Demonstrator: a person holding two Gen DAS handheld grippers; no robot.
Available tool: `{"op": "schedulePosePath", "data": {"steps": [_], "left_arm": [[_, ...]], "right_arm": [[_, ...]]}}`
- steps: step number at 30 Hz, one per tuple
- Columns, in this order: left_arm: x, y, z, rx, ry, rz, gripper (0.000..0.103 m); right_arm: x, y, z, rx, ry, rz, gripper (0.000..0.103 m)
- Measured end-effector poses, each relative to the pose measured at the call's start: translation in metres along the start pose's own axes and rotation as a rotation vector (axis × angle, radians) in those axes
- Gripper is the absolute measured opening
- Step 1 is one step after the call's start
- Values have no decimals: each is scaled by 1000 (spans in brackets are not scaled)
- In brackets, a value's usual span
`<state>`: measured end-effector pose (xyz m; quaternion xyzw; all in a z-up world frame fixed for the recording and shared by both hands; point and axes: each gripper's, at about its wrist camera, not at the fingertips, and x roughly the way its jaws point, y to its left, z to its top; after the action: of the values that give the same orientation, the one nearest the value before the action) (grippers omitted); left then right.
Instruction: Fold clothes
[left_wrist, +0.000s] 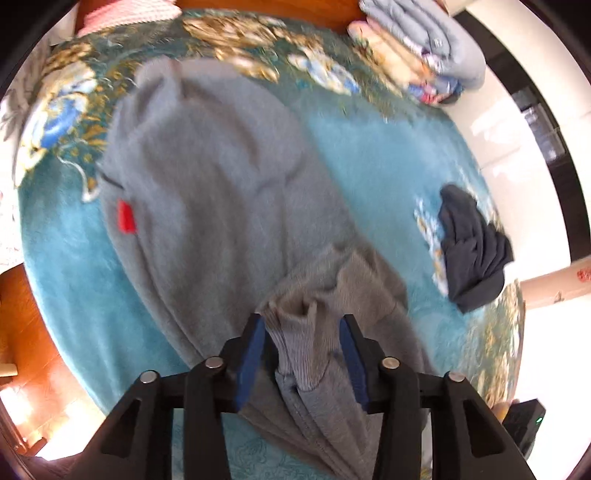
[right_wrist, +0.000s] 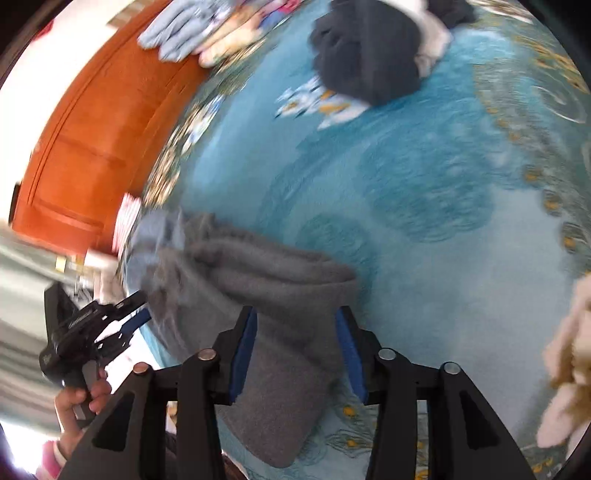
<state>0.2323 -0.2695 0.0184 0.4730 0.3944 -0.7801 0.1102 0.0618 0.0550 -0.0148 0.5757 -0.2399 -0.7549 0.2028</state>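
A grey sweatshirt with a red tag lies on a teal flowered blanket. My left gripper has its blue-padded jaws apart, with the ribbed grey cuff between them; whether the pads press it is unclear. In the right wrist view my right gripper has its jaws apart around a folded grey part of the sweatshirt. The left gripper also shows in the right wrist view, at the far edge of the grey cloth.
A dark navy garment lies to the right on the blanket and shows in the right wrist view. Folded blue and patterned laundry is stacked at the far edge. A cream fluffy item lies at right. An orange wooden headboard stands behind.
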Motion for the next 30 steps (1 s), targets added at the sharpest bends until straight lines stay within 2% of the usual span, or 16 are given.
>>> {"op": "schedulePosePath", "data": {"steps": [1, 4, 7, 10, 15, 19, 20, 21, 22, 25, 28, 30], "left_arm": [[-3, 4, 2, -22, -11, -10, 47], [-8, 14, 9, -83, -32, -37, 48], [-9, 21, 15, -132, -42, -60, 48], [-9, 23, 17, -158, -41, -83, 48], [-12, 19, 27, -150, -45, -102, 48], [-23, 22, 41, -142, -59, -88, 48], [-27, 24, 46, -147, -66, -88, 48], [-32, 27, 52, -155, -77, -91, 48], [-39, 30, 60, -167, -89, -95, 48], [-56, 41, 77, -211, -123, -101, 55], [-67, 51, 92, -260, -147, -111, 56], [-66, 55, 97, -282, -138, -101, 57]], "right_arm": [[0, -5, 0, 20, 8, 3, 55], [11, -25, -5, 113, 72, 46, 56], [25, -42, -15, 211, 88, 133, 56], [26, -51, -14, 251, 56, 194, 55], [33, -50, -7, 283, 43, 231, 37], [42, -42, -1, 290, 49, 239, 36], [42, -39, 1, 273, 46, 218, 33], [41, -35, 2, 256, 44, 197, 17], [38, -31, 4, 249, 38, 190, 13], [19, -30, 7, 269, -17, 206, 9], [-4, -34, 10, 310, -73, 231, 9], [-18, -40, 12, 312, -91, 216, 9]]}}
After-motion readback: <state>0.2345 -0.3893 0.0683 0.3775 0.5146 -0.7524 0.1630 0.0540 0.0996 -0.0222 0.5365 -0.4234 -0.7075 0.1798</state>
